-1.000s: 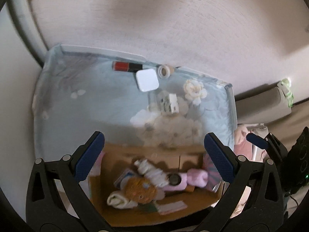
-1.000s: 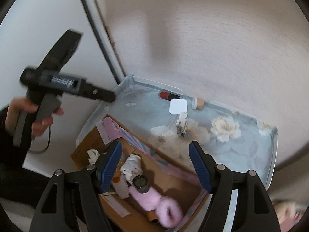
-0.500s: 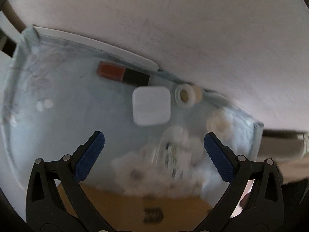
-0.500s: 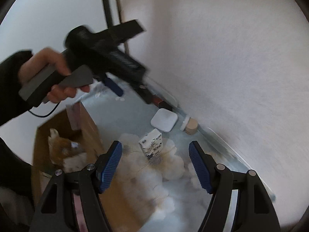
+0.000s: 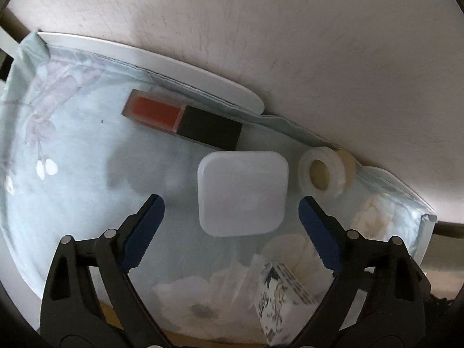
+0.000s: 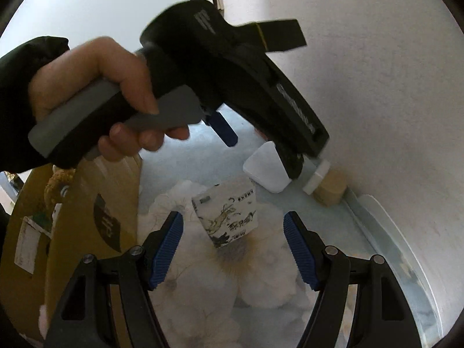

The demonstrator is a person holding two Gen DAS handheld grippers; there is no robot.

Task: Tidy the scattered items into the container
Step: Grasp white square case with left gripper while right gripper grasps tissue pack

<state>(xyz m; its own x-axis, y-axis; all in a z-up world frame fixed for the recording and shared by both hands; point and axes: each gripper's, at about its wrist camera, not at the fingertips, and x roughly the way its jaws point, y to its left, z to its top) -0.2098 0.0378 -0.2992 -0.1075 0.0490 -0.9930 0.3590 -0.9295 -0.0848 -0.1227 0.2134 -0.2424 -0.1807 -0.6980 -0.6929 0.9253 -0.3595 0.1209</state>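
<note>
In the left wrist view my left gripper (image 5: 232,235) is open and empty, its jaws either side of a white rounded square case (image 5: 242,192) lying on the pale blue floral cloth (image 5: 72,174). Behind the case lie a red and black lipstick box (image 5: 182,119) and a white jar with a tan cap (image 5: 326,177). A small white printed box (image 5: 278,293) stands near the bottom. In the right wrist view my right gripper (image 6: 232,249) is open and empty, just short of the printed box (image 6: 229,214). The cardboard container (image 6: 87,226) stands at the left.
A white wall (image 5: 261,29) rises right behind the cloth's far edge. In the right wrist view the hand-held left gripper (image 6: 255,98) hangs over the white case (image 6: 266,171) and the jar (image 6: 327,185). The container holds a plush toy (image 6: 56,185).
My left gripper has moved forward from above the container to the white case. My right gripper has swung away from the container toward the printed box. Both stay open.
</note>
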